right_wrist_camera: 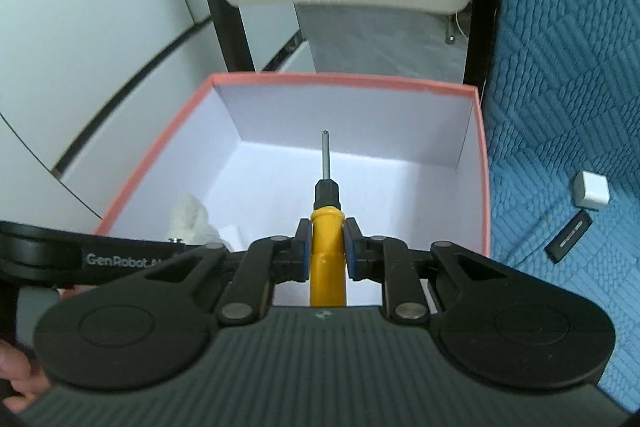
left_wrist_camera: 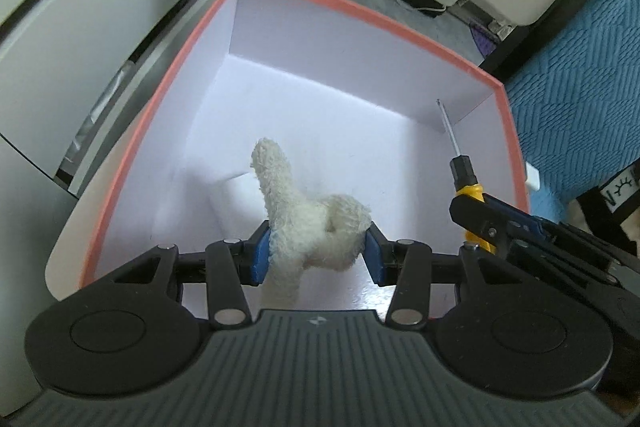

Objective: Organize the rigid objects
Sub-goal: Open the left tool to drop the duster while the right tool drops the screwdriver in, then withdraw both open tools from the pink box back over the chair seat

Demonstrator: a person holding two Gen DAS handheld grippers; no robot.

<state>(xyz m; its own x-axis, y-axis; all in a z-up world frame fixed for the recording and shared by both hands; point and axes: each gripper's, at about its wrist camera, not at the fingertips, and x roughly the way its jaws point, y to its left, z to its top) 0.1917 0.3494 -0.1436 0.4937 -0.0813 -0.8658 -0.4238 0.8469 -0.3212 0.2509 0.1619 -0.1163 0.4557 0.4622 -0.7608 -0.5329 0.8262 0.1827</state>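
A coral-rimmed box (left_wrist_camera: 360,9) with a white inside lies open below both grippers; it also shows in the right wrist view (right_wrist_camera: 344,79). My left gripper (left_wrist_camera: 318,253) is shut on a fluffy white plush toy (left_wrist_camera: 308,223) and holds it over the box's inside. My right gripper (right_wrist_camera: 326,247) is shut on a yellow-handled screwdriver (right_wrist_camera: 326,227) whose metal tip points into the box. That screwdriver (left_wrist_camera: 464,173) and the right gripper (left_wrist_camera: 486,217) show at the right of the left wrist view. The plush (right_wrist_camera: 190,217) shows at the box's left in the right wrist view.
A blue textured cloth (right_wrist_camera: 560,87) lies to the right of the box, with a small white cube (right_wrist_camera: 592,193) and a black stick-shaped device (right_wrist_camera: 568,237) on it. A chair with black legs (right_wrist_camera: 224,7) stands behind the box. A small white block (left_wrist_camera: 234,183) lies inside the box.
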